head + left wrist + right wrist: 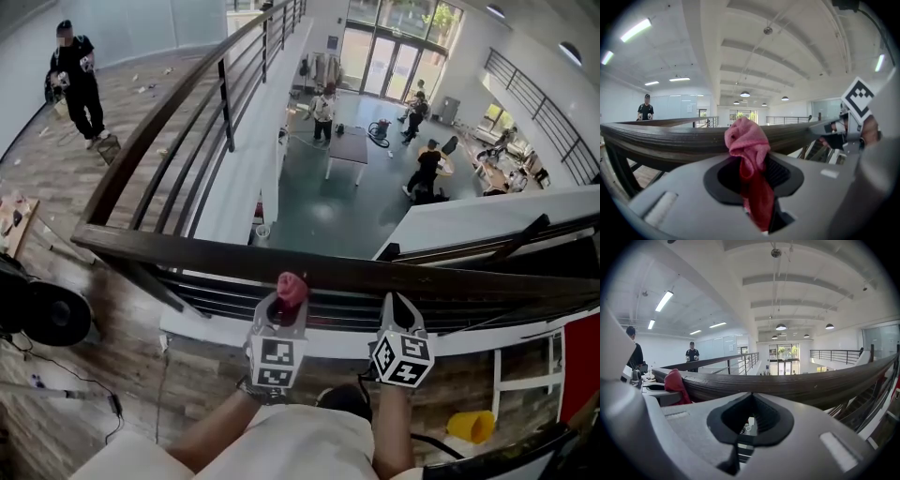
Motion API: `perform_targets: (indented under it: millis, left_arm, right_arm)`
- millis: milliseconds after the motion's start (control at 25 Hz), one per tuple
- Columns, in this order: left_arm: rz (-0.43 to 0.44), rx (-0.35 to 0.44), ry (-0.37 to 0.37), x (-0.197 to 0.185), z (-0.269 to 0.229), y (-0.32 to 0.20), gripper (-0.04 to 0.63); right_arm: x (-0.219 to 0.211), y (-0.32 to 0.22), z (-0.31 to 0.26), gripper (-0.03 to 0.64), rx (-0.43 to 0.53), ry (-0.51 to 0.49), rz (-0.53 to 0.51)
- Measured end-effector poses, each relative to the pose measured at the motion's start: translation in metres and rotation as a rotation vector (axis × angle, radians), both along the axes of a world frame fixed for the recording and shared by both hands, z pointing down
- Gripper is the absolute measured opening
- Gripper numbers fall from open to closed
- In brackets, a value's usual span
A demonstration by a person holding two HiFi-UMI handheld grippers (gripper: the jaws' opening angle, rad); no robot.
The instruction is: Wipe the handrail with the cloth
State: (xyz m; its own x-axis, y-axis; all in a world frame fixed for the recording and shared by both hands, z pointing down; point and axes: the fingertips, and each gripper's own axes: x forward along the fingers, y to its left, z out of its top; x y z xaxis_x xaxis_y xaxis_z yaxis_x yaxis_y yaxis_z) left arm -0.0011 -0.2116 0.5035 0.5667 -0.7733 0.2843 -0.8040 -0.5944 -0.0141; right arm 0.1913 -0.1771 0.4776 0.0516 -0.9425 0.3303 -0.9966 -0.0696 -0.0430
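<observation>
Well, at the far left of my head view a person (75, 80) in dark clothes stands on the wooden floor (56, 169) of the upper level, well apart from me. The dark wooden handrail (375, 274) crosses in front of me from left to right, with the atrium below it.

My left gripper (286, 307) points up at the near side of that rail. Its fingers are clamped on the pink-red cloth (292, 286): in the left gripper view the cloth (745, 140) runs down between the fingers and bunches in a wad above their tips, right in front of the handrail (670, 136). The wad looks to be pressed against the rail's near face, though I can't be sure of contact from here. The right gripper view shows the cloth (675, 383) from the side, lying against the rail's near edge.

Just to the right, my right gripper (400, 305) also points up beside the rail. Its fingers are drawn together with nothing between them (749, 420), and the handrail (811, 385) runs across just beyond them.
</observation>
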Motion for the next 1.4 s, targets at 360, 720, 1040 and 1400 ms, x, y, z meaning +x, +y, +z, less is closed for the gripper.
perform_targets:
  millis: [360,720,1040,1400]
  left_arm:
    - [-0.023,-0.002,-0.015,-0.002,0.003,0.001,0.124]
    - [-0.115,0.02,-0.057,-0.006,0.003,0.0,0.124]
    - [-0.163,-0.001,-0.035,-0.009,0.006,-0.002,0.124]
    - [-0.199,-0.016,-0.041,-0.005,0.006,-0.003,0.124]
  right_arm:
    - [-0.002,0.002,0.003,0.003,0.007,-0.043,-0.022]
    - [-0.007,0.004,0.003,0.003,-0.012,-0.058,-0.125]
    - [-0.008,0.005,-0.004,0.003,-0.002,-0.055,-0.184]
    - [0.007,0.003,-0.003,0.003,-0.006,-0.062,-0.2]
